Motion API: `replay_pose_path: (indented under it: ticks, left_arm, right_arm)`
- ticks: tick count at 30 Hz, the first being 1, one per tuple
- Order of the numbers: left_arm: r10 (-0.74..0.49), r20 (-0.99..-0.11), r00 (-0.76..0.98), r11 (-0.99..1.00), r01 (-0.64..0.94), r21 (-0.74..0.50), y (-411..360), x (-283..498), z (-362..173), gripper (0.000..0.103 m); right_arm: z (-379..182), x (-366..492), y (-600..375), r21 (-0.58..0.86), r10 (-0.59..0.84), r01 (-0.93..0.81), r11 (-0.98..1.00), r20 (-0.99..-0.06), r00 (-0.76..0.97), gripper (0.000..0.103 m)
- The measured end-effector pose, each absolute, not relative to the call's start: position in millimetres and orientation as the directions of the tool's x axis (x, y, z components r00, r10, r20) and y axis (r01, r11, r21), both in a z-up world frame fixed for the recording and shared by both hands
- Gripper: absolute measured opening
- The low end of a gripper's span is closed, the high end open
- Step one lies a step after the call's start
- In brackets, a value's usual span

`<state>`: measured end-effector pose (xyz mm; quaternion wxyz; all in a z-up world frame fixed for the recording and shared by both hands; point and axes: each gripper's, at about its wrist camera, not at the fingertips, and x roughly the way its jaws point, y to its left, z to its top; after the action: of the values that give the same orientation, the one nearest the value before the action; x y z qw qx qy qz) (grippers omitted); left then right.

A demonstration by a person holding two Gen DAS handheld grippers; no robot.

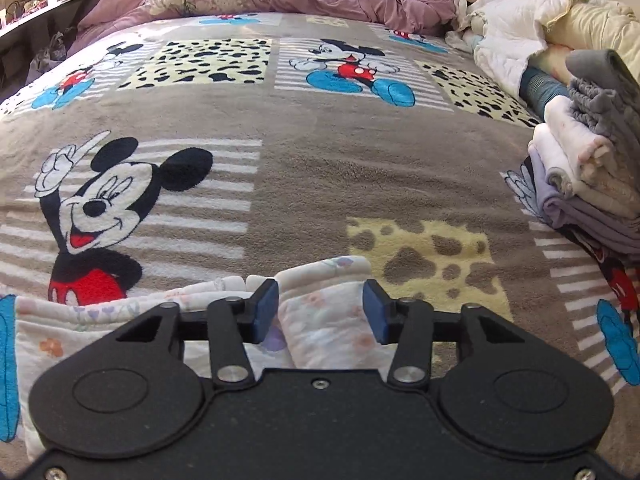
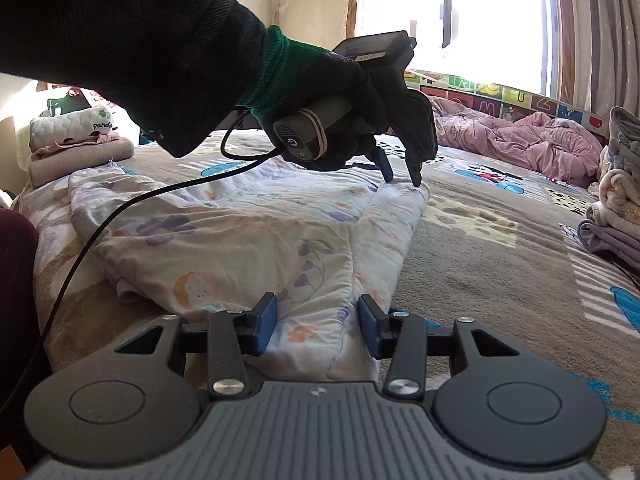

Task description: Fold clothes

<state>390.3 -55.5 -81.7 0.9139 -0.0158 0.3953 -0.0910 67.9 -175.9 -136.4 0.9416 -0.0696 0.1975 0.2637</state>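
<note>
You poise both claws parted, gripping nothing: left gripper [image 2: 401, 178] at the floral garment [image 2: 256, 236] far corner, right gripper [image 2: 318, 326] over its near edge, likely to fold.

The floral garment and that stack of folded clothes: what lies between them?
Only bare blanket between the floral garment and the stack of folded clothes, in the right wrist view.

White floral-print garment [image 2: 256, 232] lay partly folded and rumpled on the bed. Its far corner [image 1: 332, 276] was doubled over in thick folds.
</note>
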Motion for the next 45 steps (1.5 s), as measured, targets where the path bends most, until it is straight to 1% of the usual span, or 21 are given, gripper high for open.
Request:
replay_pose_path:
  ticks: [2,5,7,9,14,19,24,26,28,30,32,33,34,35,37,38,41,44,45]
  left_arm:
    - [-0.190,-0.688,0.700,0.980,0.177,-0.090,-44.3,364.1,-66.6,0.048]
    - [-0.181,-0.645,0.743,0.977,0.211,-0.031,-19.2,306.6,-42.7,0.048]
    - [-0.169,-0.618,0.768,0.978,0.210,-0.006,1.0,263.5,-31.6,0.052]
    - [-0.152,-0.600,0.786,0.984,0.179,-0.014,25.0,218.1,-26.5,0.053]
    - [-0.115,-0.602,0.790,0.988,0.029,-0.152,83.8,116.4,-36.6,0.054]
    - [-0.103,-0.594,0.798,0.929,-0.136,-0.343,122.2,45.9,-52.8,0.057]
    - [-0.175,-0.623,0.763,0.851,-0.201,-0.485,138.2,33.8,-81.1,0.058]
    - [-0.227,-0.616,0.755,0.808,-0.207,-0.552,139.0,39.9,-96.4,0.058]
    - [-0.259,-0.604,0.754,0.781,-0.204,-0.590,136.8,47.0,-108.4,0.058]
    - [-0.257,-0.597,0.760,0.774,-0.207,-0.598,132.5,56.9,-115.9,0.057]
    - [-0.238,-0.592,0.770,0.770,-0.222,-0.598,127.9,63.7,-119.0,0.049]
    - [-0.215,-0.596,0.773,0.782,-0.229,-0.580,125.1,64.6,-117.1,0.039]
    - [-0.193,-0.600,0.776,0.793,-0.236,-0.561,122.2,65.4,-115.3,0.033]
    - [-0.178,-0.601,0.780,0.807,-0.234,-0.542,119.4,64.6,-113.2,0.032]
    - [-0.174,-0.586,0.791,0.830,-0.202,-0.520,114.4,62.3,-109.9,0.014]
    - [-0.171,-0.581,0.796,0.847,-0.182,-0.499,111.5,62.6,-108.3,0.009]
    - [-0.183,-0.554,0.812,0.890,-0.102,-0.445,103.3,67.5,-95.7,0.004]
    - [-0.172,-0.471,0.865,0.922,-0.027,-0.387,101.3,68.8,-68.0,0.004]
    - [-0.168,-0.448,0.878,0.927,-0.014,-0.374,102.1,70.3,-60.7,0.004]
  right_arm:
    - [-129.1,62.6,-179.8,-0.017,0.486,-0.533,0.846,-0.386,0.784,0.046]
    - [-118.8,52.7,-184.3,-0.007,0.519,-0.557,0.831,-0.354,0.778,0.046]
    - [-114.1,46.6,-187.9,0.006,0.534,-0.567,0.824,-0.343,0.773,0.046]
    - [-110.2,40.9,-191.1,0.013,0.548,-0.578,0.816,-0.337,0.766,0.046]
    - [-105.8,33.1,-200.3,0.018,0.540,-0.569,0.822,-0.340,0.770,0.046]
    - [-110.9,34.8,-205.2,0.026,0.522,-0.549,0.835,-0.352,0.777,0.046]
    - [-116.5,34.5,-198.5,0.008,0.523,-0.558,0.830,-0.362,0.772,0.046]
    - [-122.9,35.4,-193.3,0.007,0.535,-0.579,0.816,-0.389,0.750,0.048]
    - [-130.7,36.7,-187.2,0.009,0.552,-0.606,0.795,-0.423,0.718,0.058]
    - [-134.9,33.3,-180.8,-0.012,0.557,-0.623,0.782,-0.433,0.709,0.057]
    - [-128.9,26.6,-182.9,-0.012,0.555,-0.611,0.792,-0.404,0.727,0.056]
    - [-125.8,23.3,-184.0,-0.012,0.553,-0.604,0.797,-0.389,0.737,0.055]
    - [-122.8,20.0,-185.0,-0.012,0.551,-0.598,0.801,-0.374,0.745,0.055]
    - [-120.0,17.0,-186.3,-0.015,0.547,-0.590,0.807,-0.360,0.756,0.055]
    - [-117.3,17.3,-191.4,-0.036,0.521,-0.564,0.825,-0.339,0.783,0.055]
    - [-117.6,19.5,-193.6,-0.035,0.510,-0.552,0.833,-0.340,0.790,0.055]
    - [-119.2,27.0,-199.1,-0.031,0.487,-0.530,0.848,-0.352,0.799,0.056]
    - [-120.3,27.2,-200.2,-0.039,0.485,-0.534,0.844,-0.366,0.794,0.056]
    - [-122.9,28.6,-199.2,-0.038,0.484,-0.537,0.842,-0.386,0.786,0.056]
